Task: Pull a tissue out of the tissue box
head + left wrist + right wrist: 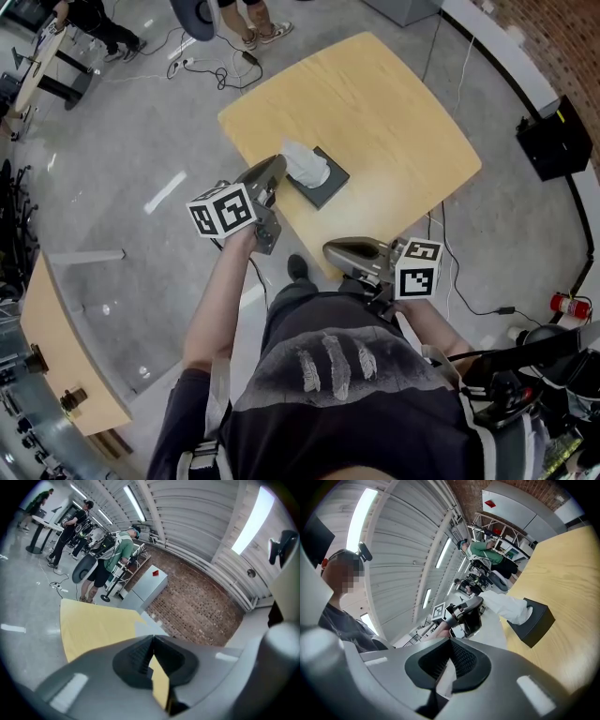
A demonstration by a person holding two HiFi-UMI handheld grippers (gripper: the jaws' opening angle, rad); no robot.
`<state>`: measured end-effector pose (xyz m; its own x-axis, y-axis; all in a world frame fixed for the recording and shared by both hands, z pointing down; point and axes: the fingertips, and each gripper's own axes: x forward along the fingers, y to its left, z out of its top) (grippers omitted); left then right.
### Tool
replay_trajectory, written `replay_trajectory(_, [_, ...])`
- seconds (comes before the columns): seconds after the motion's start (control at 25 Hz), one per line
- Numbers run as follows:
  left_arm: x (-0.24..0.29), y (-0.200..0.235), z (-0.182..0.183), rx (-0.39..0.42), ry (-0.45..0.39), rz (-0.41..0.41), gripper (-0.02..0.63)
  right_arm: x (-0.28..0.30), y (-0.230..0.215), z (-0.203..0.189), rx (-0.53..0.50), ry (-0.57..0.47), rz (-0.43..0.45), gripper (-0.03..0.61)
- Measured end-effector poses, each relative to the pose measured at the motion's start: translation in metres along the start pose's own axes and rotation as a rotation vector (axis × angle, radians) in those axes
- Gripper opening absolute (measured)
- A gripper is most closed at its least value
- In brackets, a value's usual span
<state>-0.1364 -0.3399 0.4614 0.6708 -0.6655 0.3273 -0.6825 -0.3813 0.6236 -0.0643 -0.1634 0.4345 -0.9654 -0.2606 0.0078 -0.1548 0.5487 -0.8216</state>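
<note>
A dark tissue box lies on the yellow table, near its front edge. A white tissue rises out of the box's top. My left gripper is shut, and its tip meets the tissue's upper end. The right gripper view shows the tissue stretched from the box up to the left gripper. In its own view the left gripper has its jaws together, and the tissue and box are hidden below them. My right gripper hangs shut and empty off the table's front edge, with its jaws together.
Cables trail over the floor beyond the table, and people stand there by desks. A black case and a red fire extinguisher sit at the right. A second wooden table is at the left.
</note>
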Motion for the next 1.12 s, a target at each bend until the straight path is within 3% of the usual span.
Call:
replay_trajectory(0.48, [0.007,-0.091,0.009,-0.063,0.003,-0.218,0.005,-0.021,0.006,0.008,-0.016,-0.031,-0.005,-0.002])
replay_trajectory(0.72, [0.045,-0.167,-0.015,-0.139,-0.008,-0.332,0.005,-0.086,-0.006,0.002,-0.008,-0.032,-0.014,-0.002])
replay_trajectory(0.8, [0.05,-0.191,-0.008,-0.208,-0.079,-0.398,0.005,-0.098,-0.008,-0.001,0.009,-0.022,-0.015,-0.002])
replay_trajectory(0.92, [0.041,-0.212,0.016,-0.329,-0.274,-0.466,0.005,-0.107,-0.008,-0.011,0.035,0.028,-0.002,-0.002])
replay_trajectory(1.04, [0.021,-0.198,0.016,-0.419,-0.417,-0.412,0.005,-0.108,-0.012,-0.018,0.042,0.078,0.012,-0.002])
replay_trajectory(1.12, [0.013,-0.174,-0.015,-0.436,-0.413,-0.317,0.005,-0.109,-0.015,-0.024,0.05,0.095,0.017,-0.002])
